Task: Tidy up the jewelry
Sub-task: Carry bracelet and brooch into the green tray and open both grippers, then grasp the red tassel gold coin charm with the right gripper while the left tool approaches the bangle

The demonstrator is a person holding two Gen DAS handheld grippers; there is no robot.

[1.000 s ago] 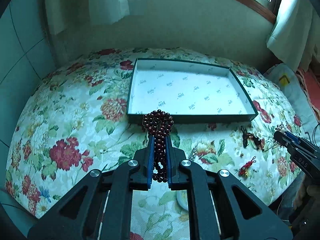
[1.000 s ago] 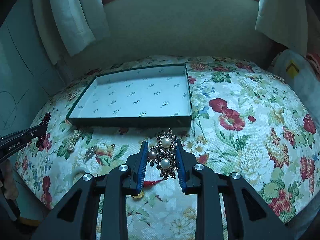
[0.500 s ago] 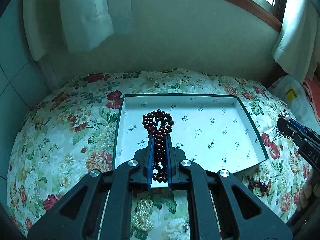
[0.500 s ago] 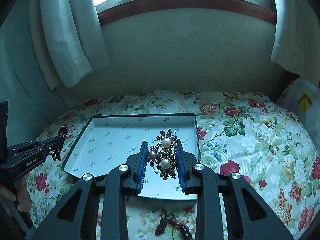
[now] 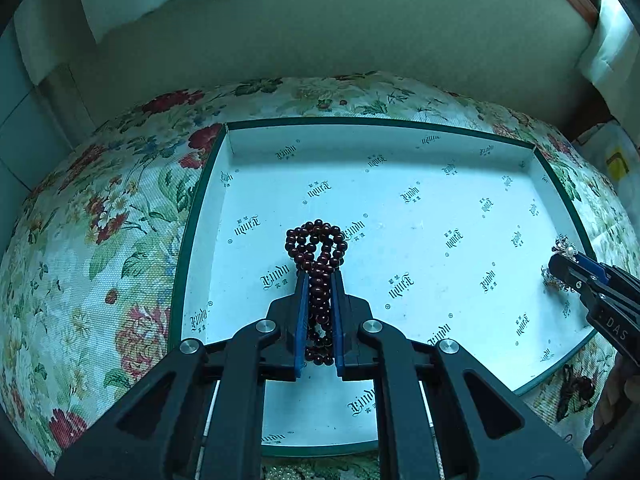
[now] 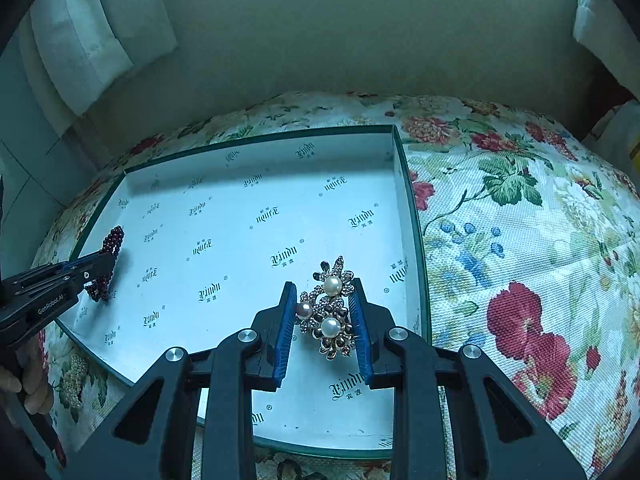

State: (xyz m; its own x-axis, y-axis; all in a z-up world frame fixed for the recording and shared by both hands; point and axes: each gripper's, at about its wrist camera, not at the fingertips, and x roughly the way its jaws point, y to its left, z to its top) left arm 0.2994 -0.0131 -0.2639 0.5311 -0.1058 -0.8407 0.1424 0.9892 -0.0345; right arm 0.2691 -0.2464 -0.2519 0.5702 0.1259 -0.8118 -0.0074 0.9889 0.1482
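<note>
- Left hand-held gripper (image 5: 319, 276) is pinching a looped strand of dark red beads (image 5: 316, 246), hanging above the left part of the box (image 5: 554, 176); most of the loop is sticking out past the tips.
- Right hand-held gripper (image 6: 322, 284) is clamping a pearl brooch (image 6: 330, 312) between its pads, over the box's right side near the wall.
- Both pieces are sitting over the white printed lining, not yet set down.
- Risk, as I judge it: releasing from this height is likely letting the beads roll or bunch against the wall.
- The brooch is looking spiky; its prongs may be snagging a pad and dragging on release.
- The brooch is close to the right wall; a drift outward could be dropping it onto the floral bedspread (image 6: 520, 220).
- Other jewelry is lying outside the box, including a pearl cluster (image 6: 76, 372).
</note>
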